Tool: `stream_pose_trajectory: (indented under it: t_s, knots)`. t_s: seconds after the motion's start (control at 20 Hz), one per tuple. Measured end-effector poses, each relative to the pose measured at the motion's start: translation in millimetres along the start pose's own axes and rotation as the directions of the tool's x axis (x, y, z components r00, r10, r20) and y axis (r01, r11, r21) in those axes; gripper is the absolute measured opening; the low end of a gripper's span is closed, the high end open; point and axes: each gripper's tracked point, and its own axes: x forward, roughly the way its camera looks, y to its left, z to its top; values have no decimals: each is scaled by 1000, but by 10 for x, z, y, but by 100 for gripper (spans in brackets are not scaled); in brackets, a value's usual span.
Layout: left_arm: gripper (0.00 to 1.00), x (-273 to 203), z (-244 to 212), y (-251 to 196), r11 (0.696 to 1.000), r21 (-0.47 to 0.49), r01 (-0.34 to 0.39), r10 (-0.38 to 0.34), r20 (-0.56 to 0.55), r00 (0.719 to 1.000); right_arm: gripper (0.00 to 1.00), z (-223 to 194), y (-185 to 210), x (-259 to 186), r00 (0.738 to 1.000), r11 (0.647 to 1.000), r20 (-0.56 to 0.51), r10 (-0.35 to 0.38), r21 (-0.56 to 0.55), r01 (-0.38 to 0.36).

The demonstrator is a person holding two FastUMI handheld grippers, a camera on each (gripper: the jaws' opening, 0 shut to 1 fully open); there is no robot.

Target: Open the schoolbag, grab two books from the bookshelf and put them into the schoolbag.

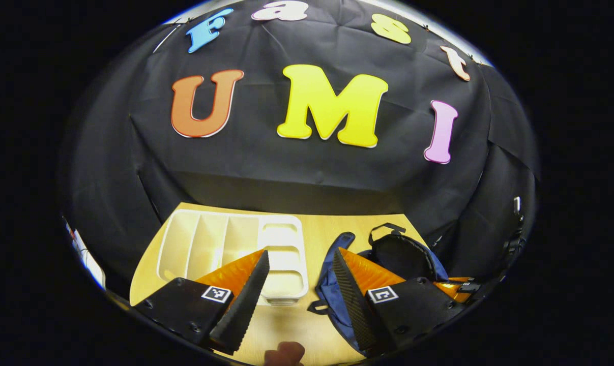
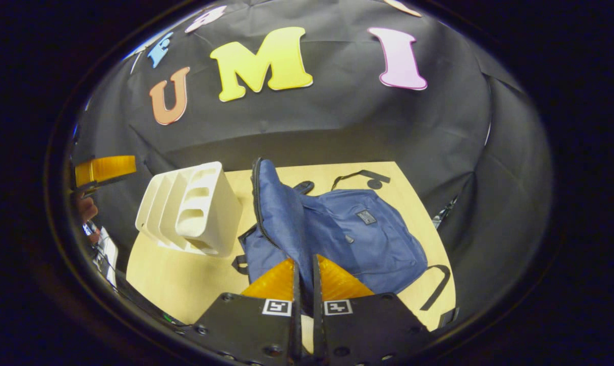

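While open: one schoolbag (image 2: 357, 234), one bookshelf (image 2: 195, 213).

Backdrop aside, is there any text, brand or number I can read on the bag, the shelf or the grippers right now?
Patch on the schoolbag: too small to read.
Square markers on the left gripper and right gripper: black-and-white code patterns, no words or numbers.
Bookshelf: no writing visible.
Nothing legible otherwise.
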Motion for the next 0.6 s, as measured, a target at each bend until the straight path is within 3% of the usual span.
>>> stream_pose_trajectory:
  t_s: [0.05,0.1,0.15,0.2,0.25,0.4,0.45,0.6]
  knots:
    - [82,-65,71,47,1000,-2,-5,5,17,1000,8,-16,20,-11,1000,1000,4,-1,1,1]
    - [82,-130,114,97,1000,-2,-9,9,31,999,17,-35,48,-22,1000,1000,8,0,2,0]
    - [82,-173,141,127,1000,-3,-13,13,46,999,16,-45,69,-16,1000,1000,11,-4,7,4]
    - [92,-216,161,152,1000,-3,-14,14,62,998,17,-40,116,-56,1000,1000,16,3,12,-3]
    - [83,-259,194,165,1000,-4,-14,14,75,997,19,-43,154,-76,1000,1000,19,6,10,-6]
    - [84,-401,316,232,1000,-11,-18,19,114,993,35,-43,273,-151,999,1000,38,25,2,-25]
    - [84,-432,363,248,1000,-10,-20,22,132,991,33,-9,330,-193,998,999,52,33,3,-33]
    - [86,-562,446,240,1000,8,-14,12,167,986,72,149,459,-346,992,999,123,39,-11,-38]
